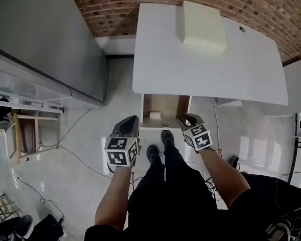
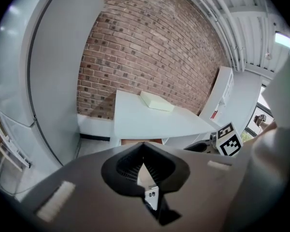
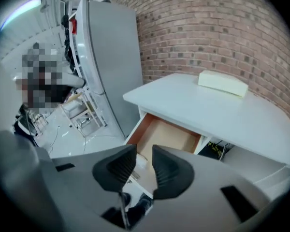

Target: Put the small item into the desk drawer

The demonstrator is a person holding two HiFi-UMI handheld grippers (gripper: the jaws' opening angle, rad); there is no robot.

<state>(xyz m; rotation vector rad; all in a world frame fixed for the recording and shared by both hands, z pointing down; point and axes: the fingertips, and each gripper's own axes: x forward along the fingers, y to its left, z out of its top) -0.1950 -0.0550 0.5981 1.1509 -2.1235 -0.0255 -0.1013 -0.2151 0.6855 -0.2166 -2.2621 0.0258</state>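
Observation:
Under the white desk (image 1: 200, 69) the wooden drawer (image 1: 163, 109) stands pulled out. A small pale item (image 1: 155, 115) lies inside it near the front. In the right gripper view that item (image 3: 141, 160) shows through the gap between the jaws, down in the drawer (image 3: 171, 134). My right gripper (image 1: 187, 119) (image 3: 144, 151) hangs open above the drawer's front right corner, with nothing between its pads. My left gripper (image 1: 129, 126) (image 2: 143, 145) is held off the drawer's front left corner, its tips touching and nothing held.
A flat cream box (image 1: 201, 26) lies on the desk's far side. A tall grey cabinet (image 1: 45, 39) stands to the left and a brick wall (image 1: 140, 4) behind. The person's shoes (image 1: 160, 144) are just before the drawer. Cables (image 1: 70, 154) trail on the floor.

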